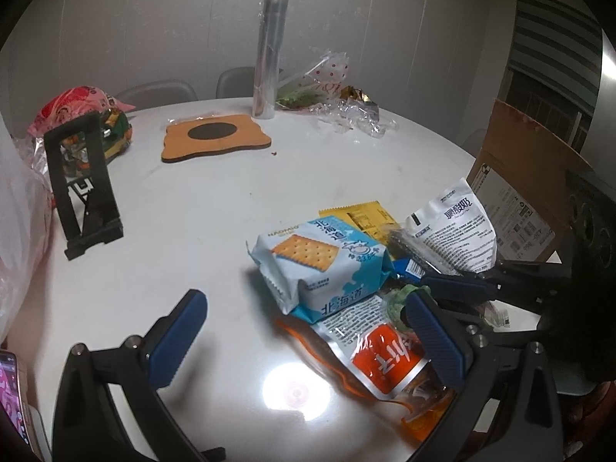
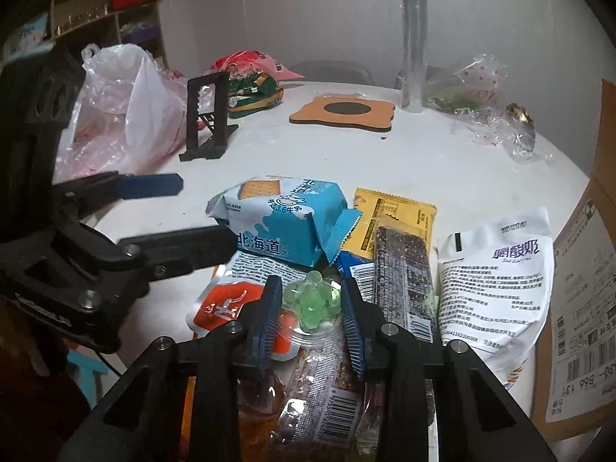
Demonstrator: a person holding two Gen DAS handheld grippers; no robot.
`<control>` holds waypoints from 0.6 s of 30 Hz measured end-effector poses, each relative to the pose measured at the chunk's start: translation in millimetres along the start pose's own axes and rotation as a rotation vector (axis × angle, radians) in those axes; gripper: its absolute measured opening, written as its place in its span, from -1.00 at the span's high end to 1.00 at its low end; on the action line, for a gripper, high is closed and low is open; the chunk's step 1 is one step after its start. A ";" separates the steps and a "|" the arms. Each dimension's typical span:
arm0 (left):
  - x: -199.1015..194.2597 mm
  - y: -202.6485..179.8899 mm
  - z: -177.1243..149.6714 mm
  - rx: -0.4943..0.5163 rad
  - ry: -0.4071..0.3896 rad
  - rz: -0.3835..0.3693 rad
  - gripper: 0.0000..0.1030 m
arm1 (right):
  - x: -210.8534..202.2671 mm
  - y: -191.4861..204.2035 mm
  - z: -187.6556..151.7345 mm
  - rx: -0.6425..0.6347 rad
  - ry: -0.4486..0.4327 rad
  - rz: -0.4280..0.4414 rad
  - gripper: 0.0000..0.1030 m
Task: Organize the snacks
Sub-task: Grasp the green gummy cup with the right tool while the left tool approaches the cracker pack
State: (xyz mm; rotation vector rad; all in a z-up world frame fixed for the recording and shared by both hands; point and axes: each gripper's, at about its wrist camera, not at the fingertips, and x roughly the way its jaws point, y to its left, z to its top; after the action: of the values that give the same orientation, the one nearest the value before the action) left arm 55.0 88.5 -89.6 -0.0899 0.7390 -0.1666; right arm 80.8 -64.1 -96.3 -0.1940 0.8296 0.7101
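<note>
Blue-white cracker pack, at 12 o'clock in the pile: "北海道", "3.6牛乳". White pouch, at 3 o'clock: "嚼酸奶". Cardboard box label, beyond: "B66 131".

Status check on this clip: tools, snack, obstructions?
Right tool astride the green jelly cup, contact unclear. Left tool open, empty, over the table. Cup sits atop the pile; cracker pack close behind.

White round table. Black phone stand at left, upright. Orange coaster w/ dark centre upper middle; clear plastic roll standing behind it. Cardboard box at right edge.
</note>
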 end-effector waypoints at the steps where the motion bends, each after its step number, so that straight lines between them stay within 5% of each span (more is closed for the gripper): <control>1: 0.1 0.8 -0.1 -0.003 0.000 -0.002 -0.99 | -1.1 -0.4 0.4 0.002 -0.005 0.003 0.48; 15: 2.9 9.3 21.2 0.043 -0.039 -0.016 -0.98 | -24.5 -2.5 7.9 -0.019 -0.074 -0.013 0.48; 18: 8.8 14.9 34.0 0.077 -0.039 -0.111 -0.98 | -25.1 -8.5 8.4 -0.009 -0.076 -0.017 0.48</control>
State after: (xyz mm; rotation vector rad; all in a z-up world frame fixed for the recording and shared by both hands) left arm 86.2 102.3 -72.5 -0.0609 0.6885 -0.2980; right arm 79.8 -79.5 -73.1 -0.1805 0.7513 0.7010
